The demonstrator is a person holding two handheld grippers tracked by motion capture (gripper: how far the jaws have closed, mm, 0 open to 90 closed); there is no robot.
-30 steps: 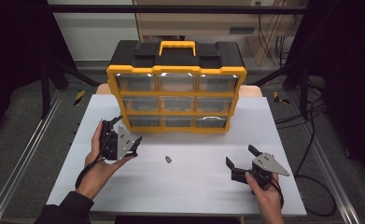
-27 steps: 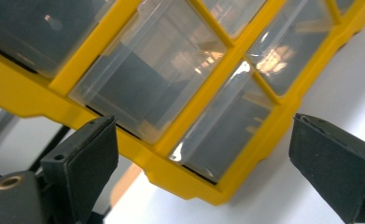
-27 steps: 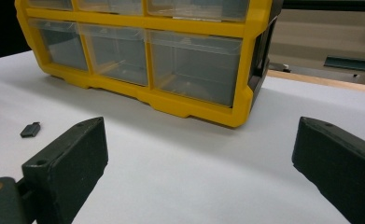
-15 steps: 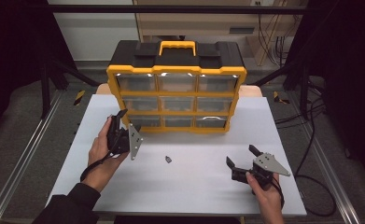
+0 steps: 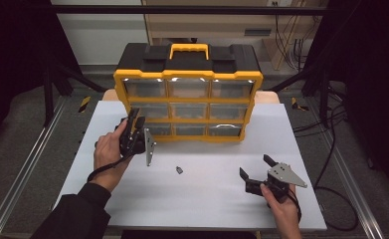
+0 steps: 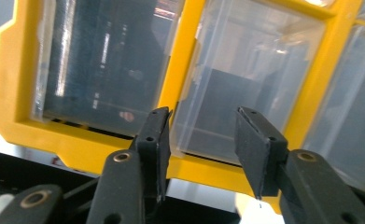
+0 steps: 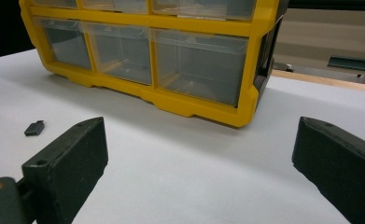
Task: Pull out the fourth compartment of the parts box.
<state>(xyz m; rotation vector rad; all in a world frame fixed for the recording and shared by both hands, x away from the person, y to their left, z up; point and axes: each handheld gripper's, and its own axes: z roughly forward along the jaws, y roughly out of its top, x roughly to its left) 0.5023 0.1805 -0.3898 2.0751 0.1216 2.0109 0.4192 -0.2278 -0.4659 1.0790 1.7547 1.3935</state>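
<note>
My left hand-held gripper is raised off the desk, turned on its side and aimed at the lower-left drawers of the yellow organizer; its jaws have just been closing but stand partly apart with nothing between them, close to the drawer fronts. My right hand-held gripper rests low near the right front of the desk, jaws wide apart and empty, pointing toward the organizer. A small dark part lies on the desk between both hands.

Left tool jaws just closing, empty; right tool wide apart.
</note>
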